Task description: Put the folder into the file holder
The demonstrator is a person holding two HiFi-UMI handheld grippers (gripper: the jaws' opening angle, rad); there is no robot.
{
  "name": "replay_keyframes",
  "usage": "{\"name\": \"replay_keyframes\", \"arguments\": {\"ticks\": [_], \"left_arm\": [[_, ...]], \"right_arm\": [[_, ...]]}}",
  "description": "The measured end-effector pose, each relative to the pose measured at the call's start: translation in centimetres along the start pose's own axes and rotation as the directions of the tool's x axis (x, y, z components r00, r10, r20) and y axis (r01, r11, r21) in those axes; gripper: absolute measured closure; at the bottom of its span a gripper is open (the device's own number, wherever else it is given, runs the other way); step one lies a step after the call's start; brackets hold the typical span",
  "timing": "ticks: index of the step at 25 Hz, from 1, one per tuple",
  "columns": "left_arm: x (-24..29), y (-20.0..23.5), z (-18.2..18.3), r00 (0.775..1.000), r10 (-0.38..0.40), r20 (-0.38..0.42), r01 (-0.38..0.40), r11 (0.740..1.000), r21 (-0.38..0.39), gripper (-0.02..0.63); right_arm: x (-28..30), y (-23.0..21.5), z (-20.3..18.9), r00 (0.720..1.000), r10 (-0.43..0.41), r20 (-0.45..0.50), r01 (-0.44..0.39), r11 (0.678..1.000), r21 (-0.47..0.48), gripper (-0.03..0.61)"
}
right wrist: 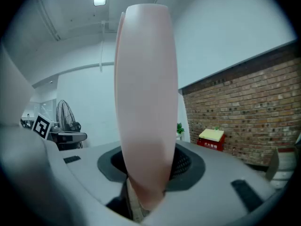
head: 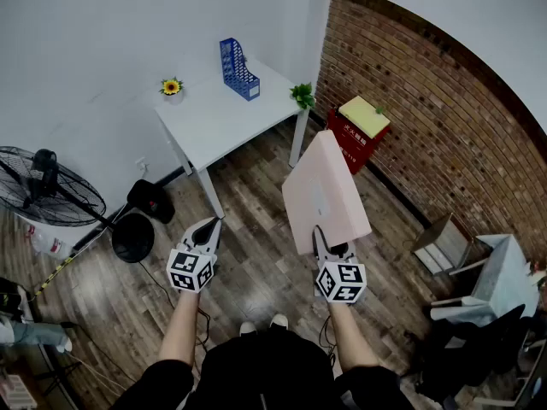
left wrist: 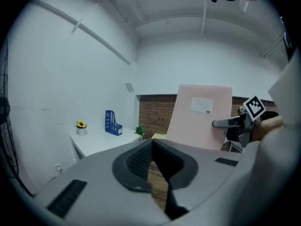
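Observation:
A pale pink folder (head: 325, 193) stands upright in the air, my right gripper (head: 323, 239) shut on its lower corner. In the right gripper view the folder (right wrist: 146, 102) rises edge-on between the jaws. The left gripper view shows the folder (left wrist: 200, 117) to the right, with a white label on it. My left gripper (head: 210, 225) is shut with nothing in it, held over the wooden floor left of the folder. The blue file holder (head: 238, 68) stands at the far side of the white table (head: 224, 118); it is also visible as the file holder (left wrist: 113, 123) in the left gripper view.
A small sunflower pot (head: 172, 88) and a green plant (head: 302, 95) sit on the table's corners. A red box with a yellow top (head: 359, 135) stands by the brick wall. A black floor fan (head: 51, 195) is at the left. A chair (head: 487, 280) is at the right.

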State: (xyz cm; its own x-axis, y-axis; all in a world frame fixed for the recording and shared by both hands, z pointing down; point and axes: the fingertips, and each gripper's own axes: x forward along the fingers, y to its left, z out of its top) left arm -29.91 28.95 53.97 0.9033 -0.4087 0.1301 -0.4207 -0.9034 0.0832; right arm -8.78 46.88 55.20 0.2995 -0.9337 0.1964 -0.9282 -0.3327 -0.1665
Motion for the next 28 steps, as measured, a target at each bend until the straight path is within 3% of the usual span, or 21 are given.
{"name": "replay_keyframes", "arguments": {"ticks": [10, 28], "left_arm": [[0.2, -1.4, -0.5, 1.0, -0.005, -0.009, 0.005, 1.0, -0.005, 0.589], [2.7, -4.3, -1.2, 0.998, 0.058, -0.013, -0.058, 0.998, -0.028, 0.589]], "right_arm": [[-0.9, -0.5, -0.4, 1.0, 0.003, 0.007, -0.002, 1.0, -0.02, 0.413], [1.0, -5.1, -0.3, 0.998, 0.064, -0.011, -0.064, 0.998, -0.009, 0.41]]}}
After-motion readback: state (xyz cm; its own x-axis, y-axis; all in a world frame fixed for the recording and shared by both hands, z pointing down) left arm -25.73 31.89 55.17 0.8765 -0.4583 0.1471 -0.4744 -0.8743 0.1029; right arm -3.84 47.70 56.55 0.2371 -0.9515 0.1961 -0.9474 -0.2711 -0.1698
